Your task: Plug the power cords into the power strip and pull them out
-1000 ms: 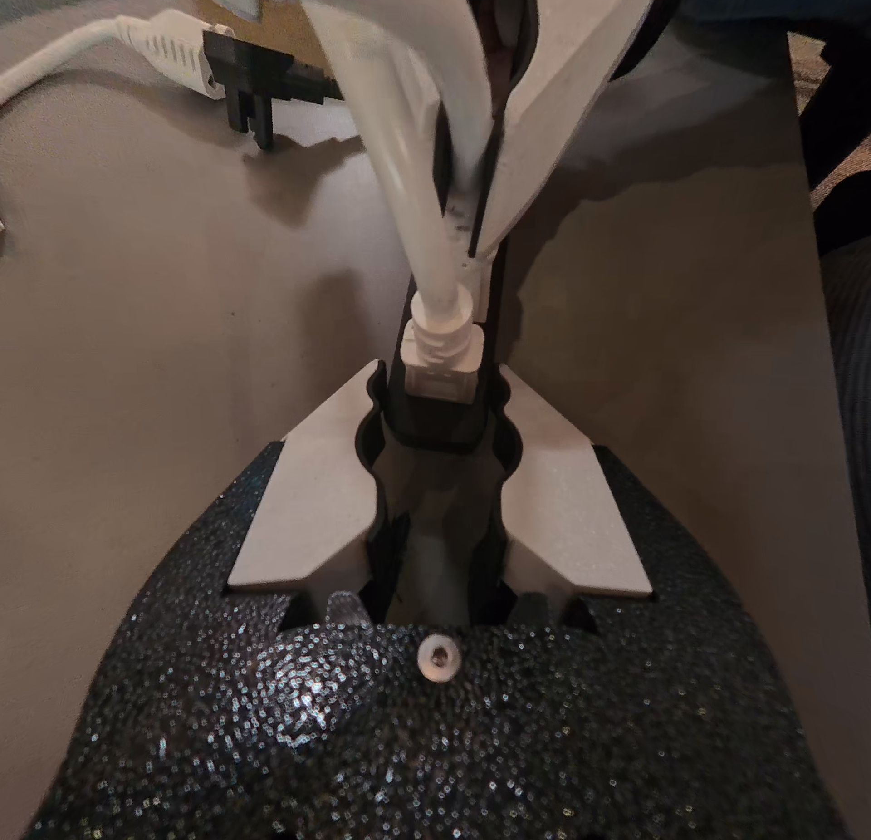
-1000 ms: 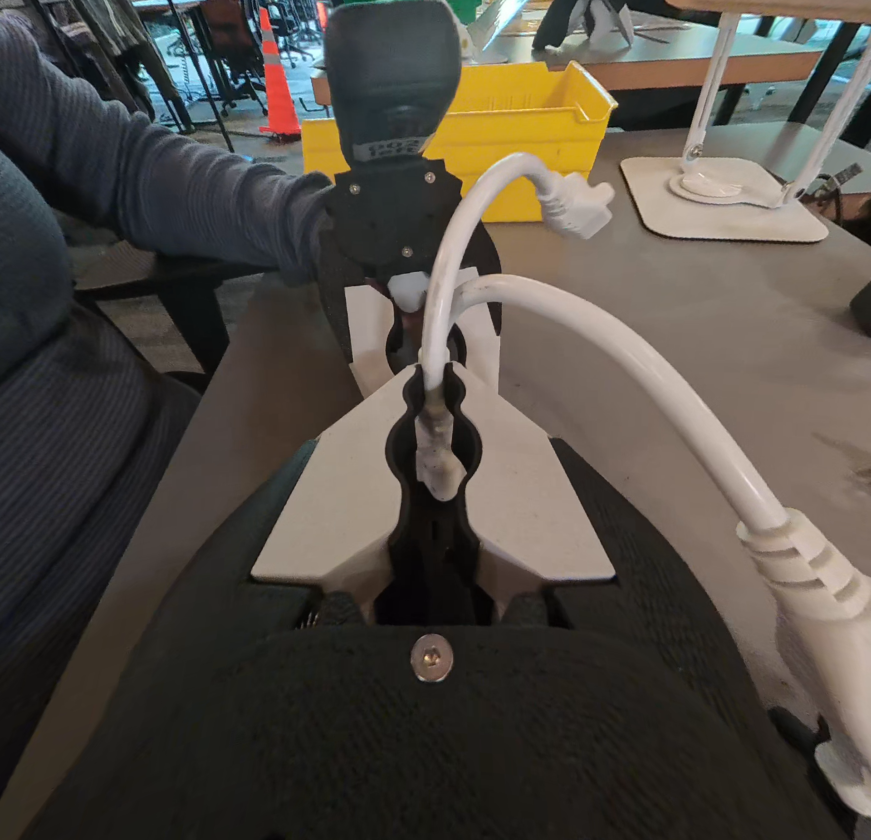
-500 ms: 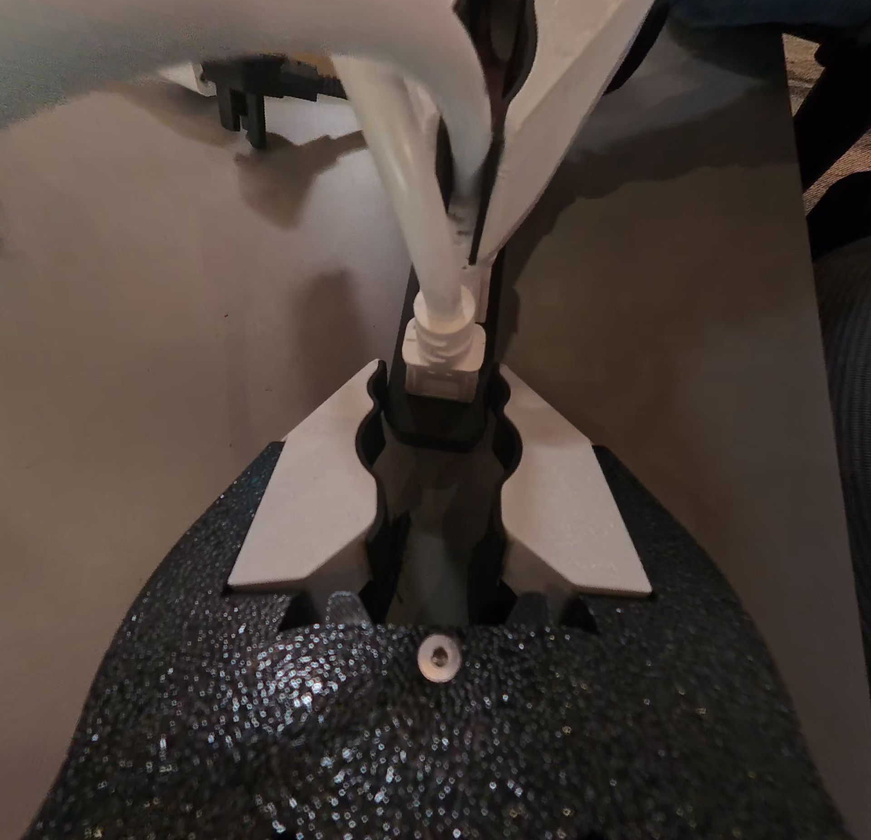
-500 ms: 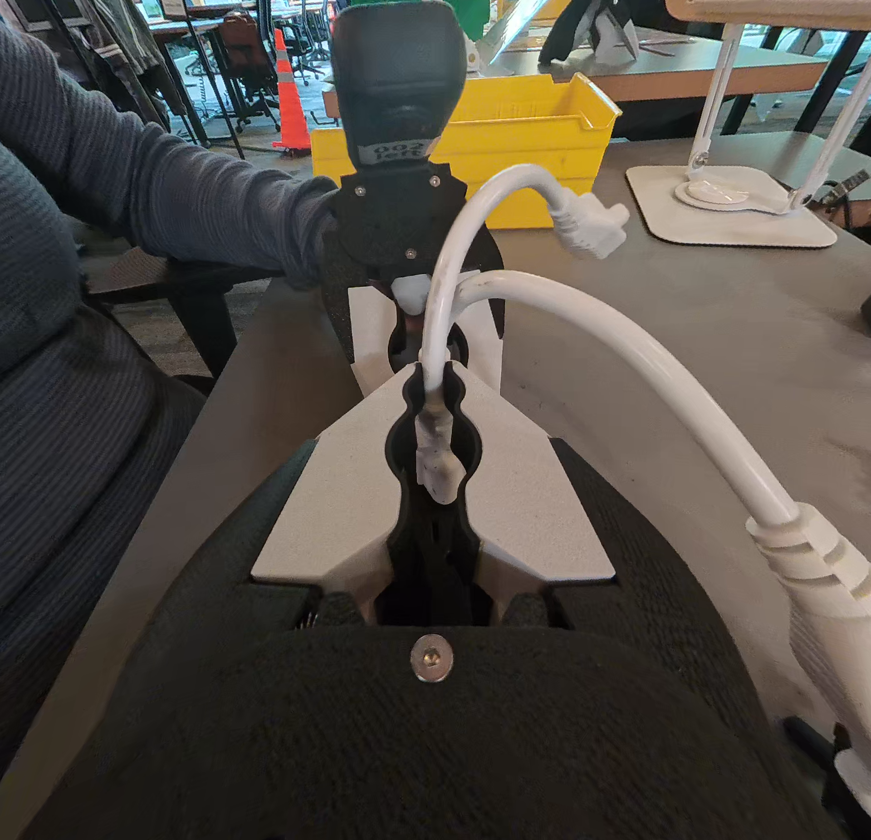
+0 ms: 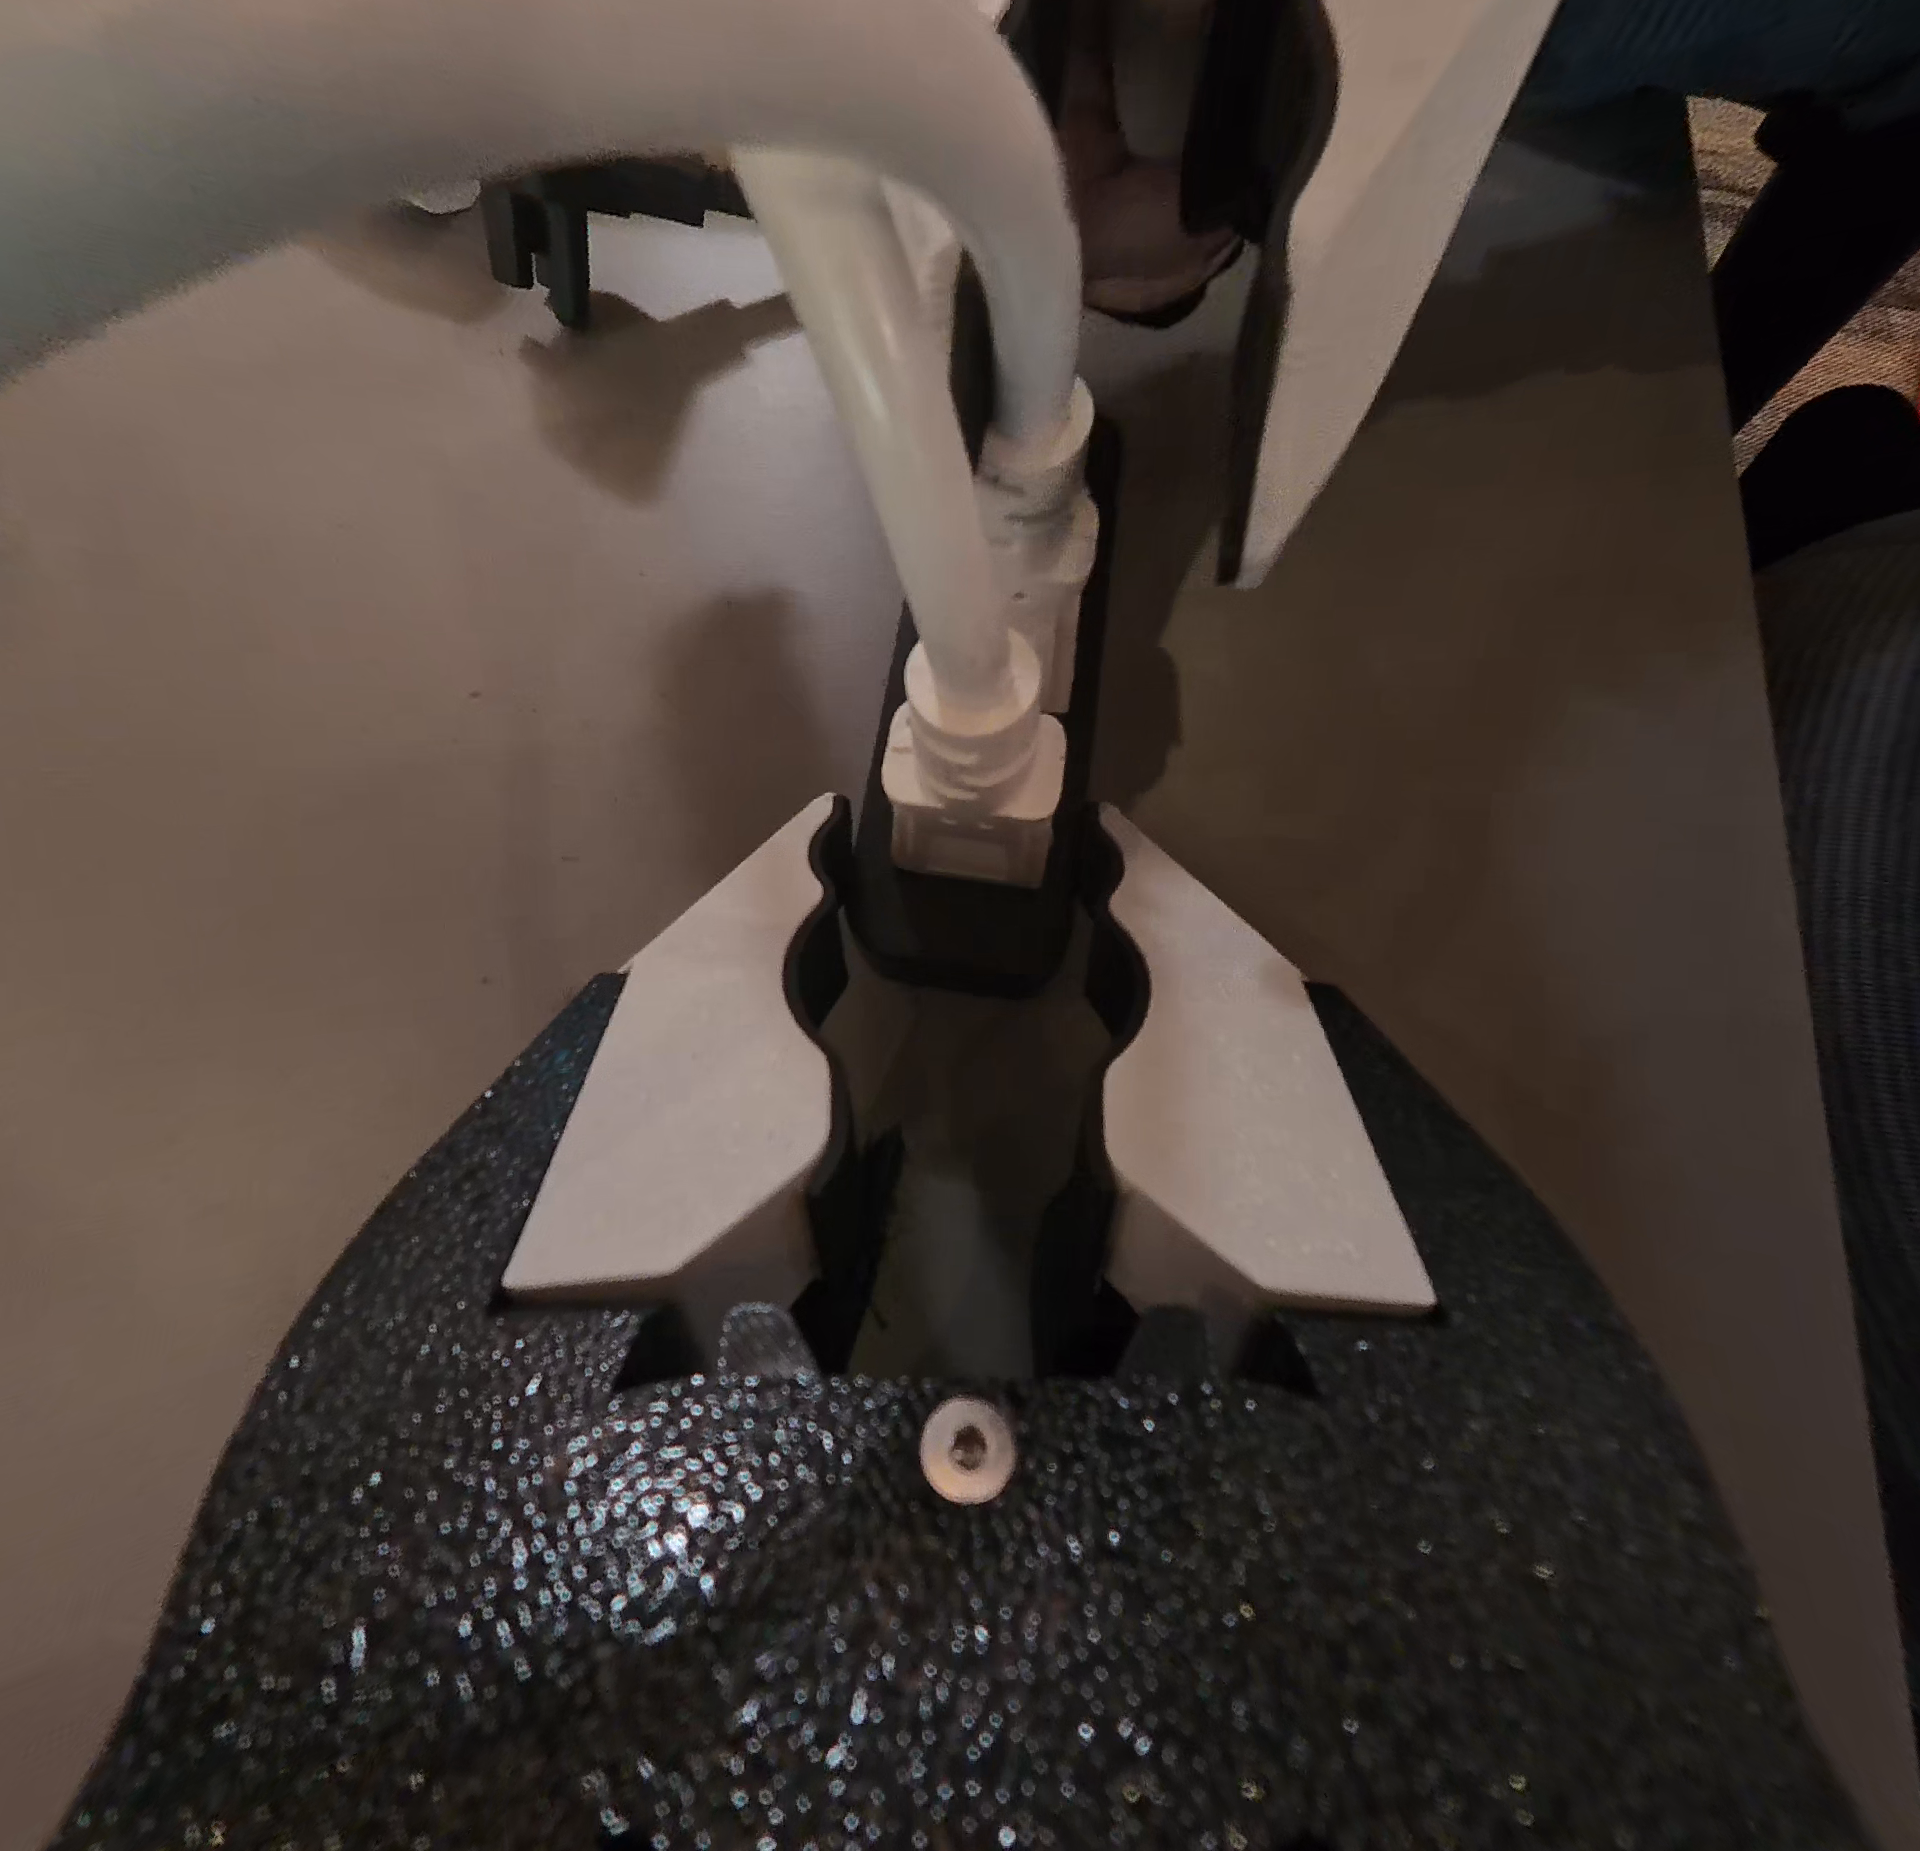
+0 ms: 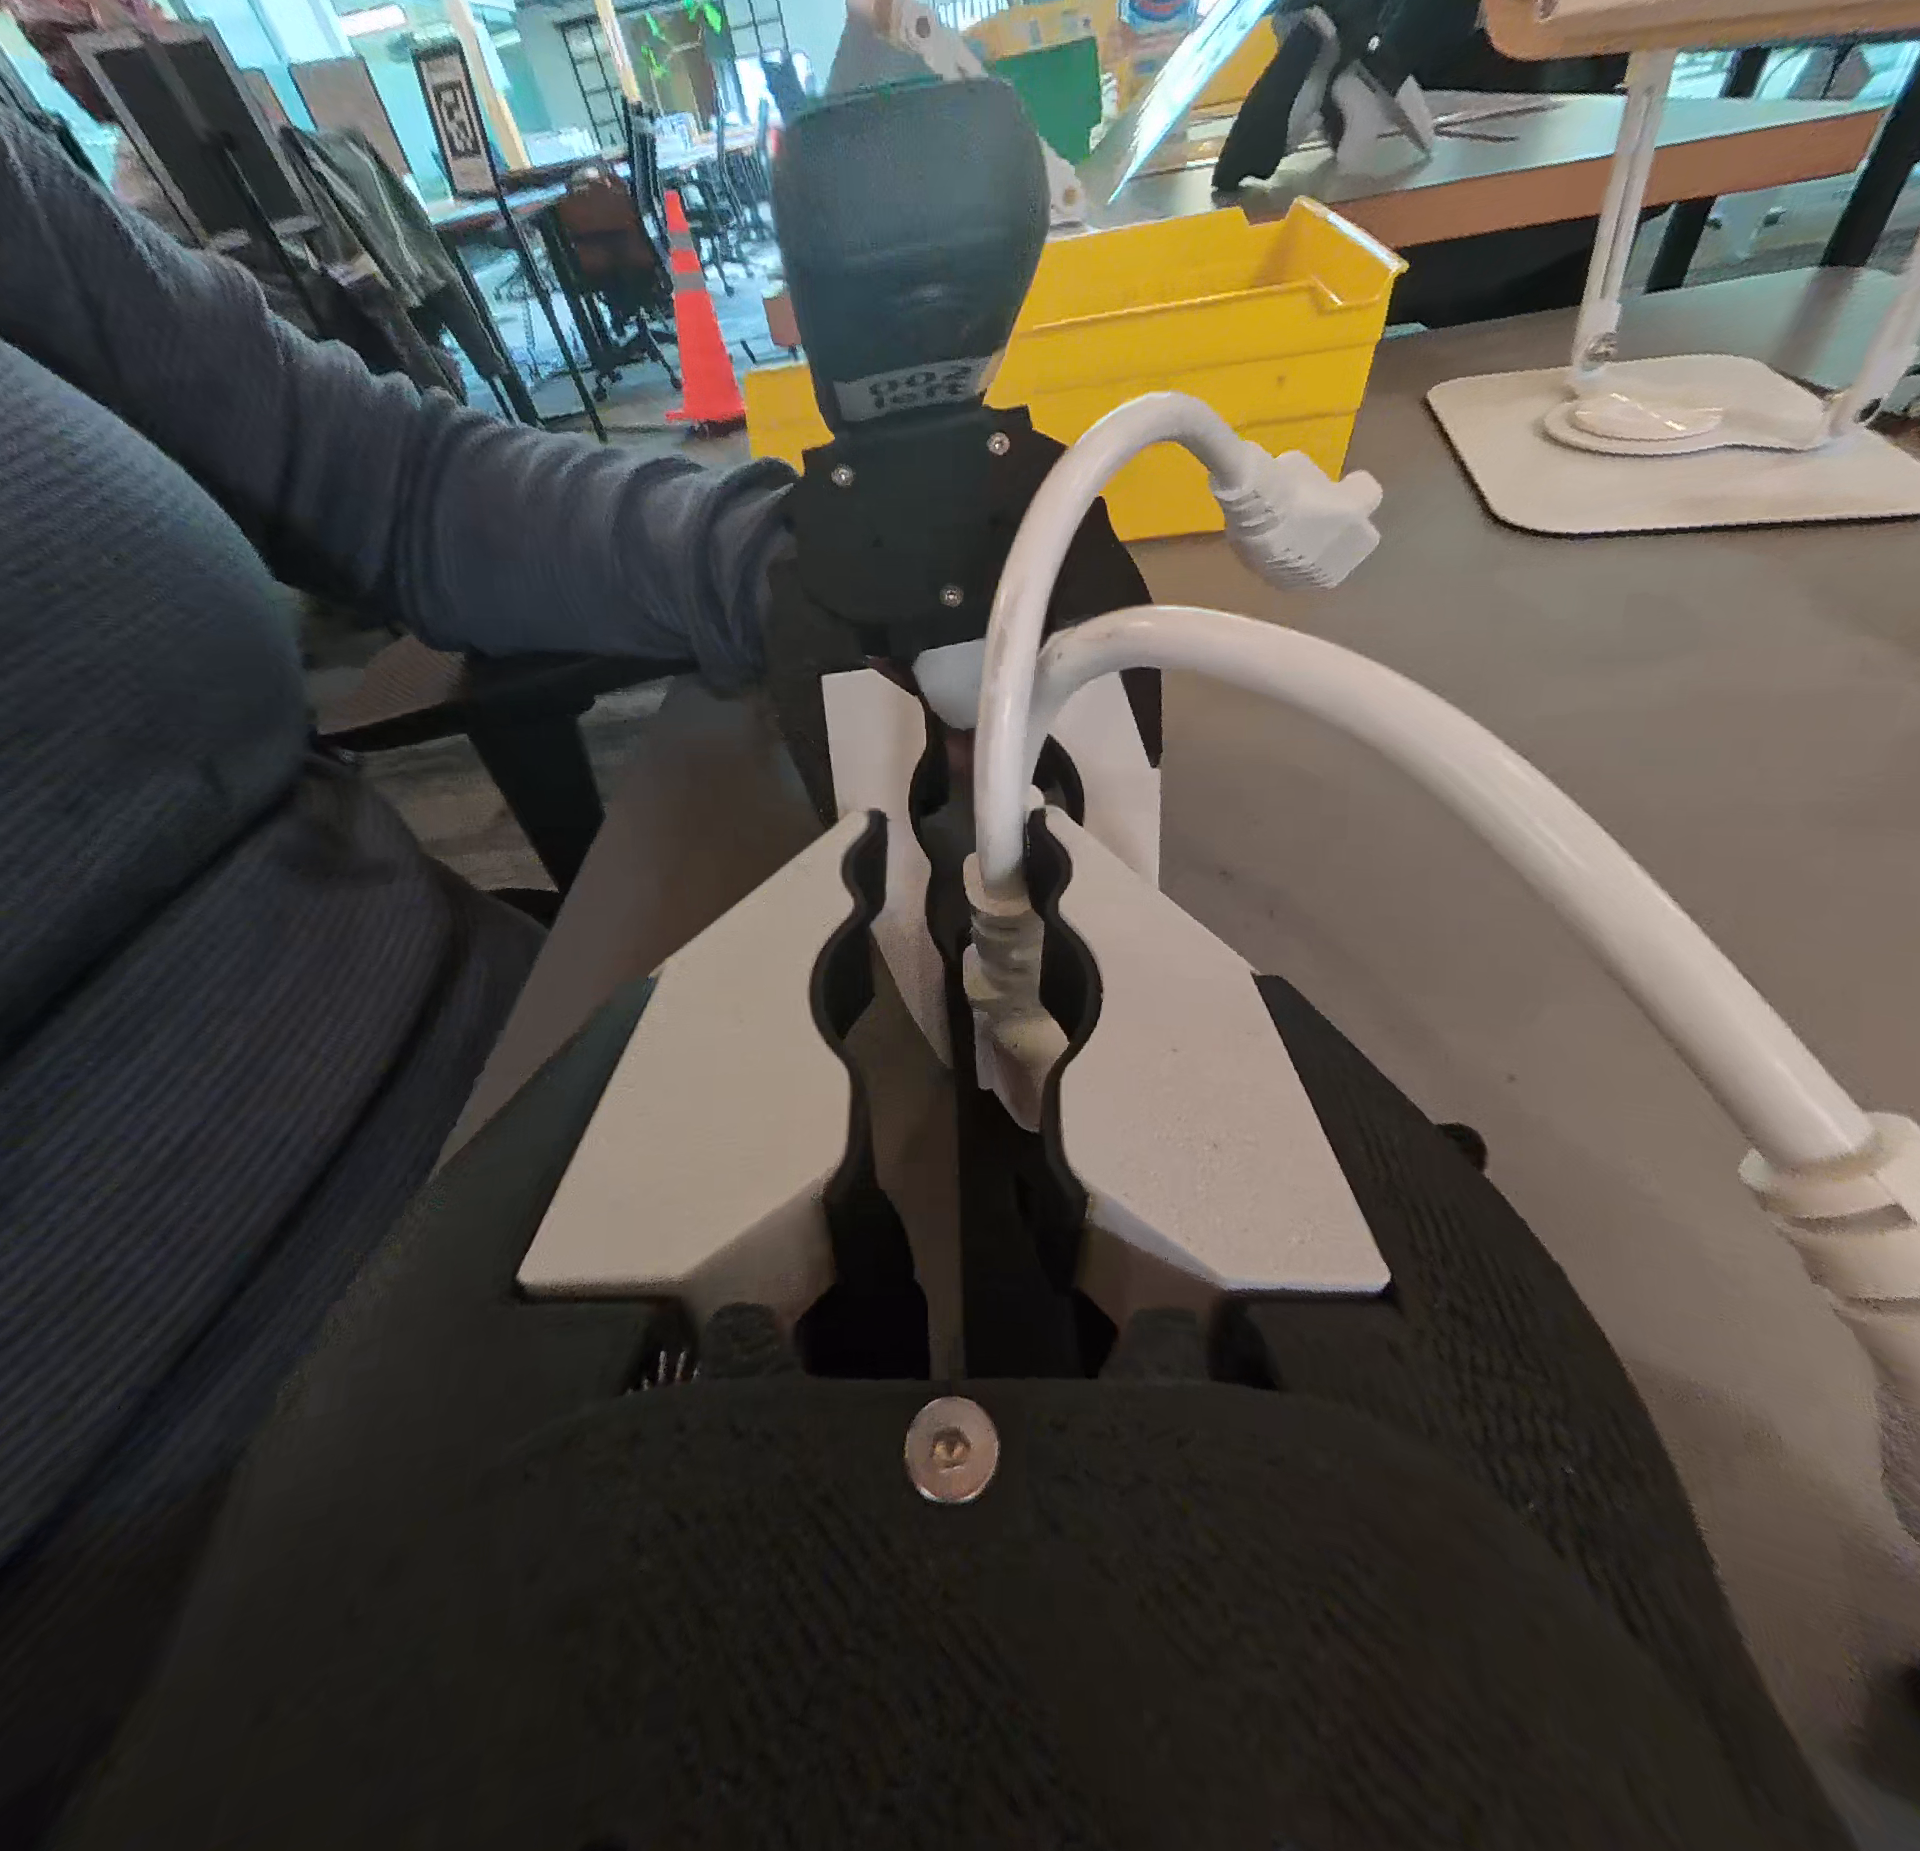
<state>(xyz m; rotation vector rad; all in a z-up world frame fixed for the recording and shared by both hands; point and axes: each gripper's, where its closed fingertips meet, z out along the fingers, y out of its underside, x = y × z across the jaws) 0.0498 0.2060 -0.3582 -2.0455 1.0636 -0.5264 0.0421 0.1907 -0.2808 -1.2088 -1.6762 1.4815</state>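
In the left wrist view my left gripper [image 5: 966, 866] is shut on the end of a narrow black power strip [image 5: 966, 928] held above the grey table. Two white plugs sit in the strip: a near one [image 5: 971, 773] and a second one [image 5: 1039, 492] behind it. The right gripper's white finger [image 5: 1382, 222] hangs open above them. In the right wrist view my right gripper [image 6: 956, 835] is open. The white plug [image 6: 1003, 970] rests against its right finger. One cord arcs up to a free plug [image 6: 1299, 523]. Another cord [image 6: 1455, 793] runs off to the right.
A yellow bin [image 6: 1195, 347] and a white lamp base [image 6: 1662, 451] stand at the table's far side. A black bracket [image 5: 551, 232] lies on the table beyond the strip. A person's sleeve [image 6: 416, 513] reaches in from the left. The table edge [image 5: 1745, 658] is close on the right.
My right gripper's fingers have spread apart and let go of the white plug. A thick white cord has swung across the top left of the left wrist view. The left gripper keeps its hold.
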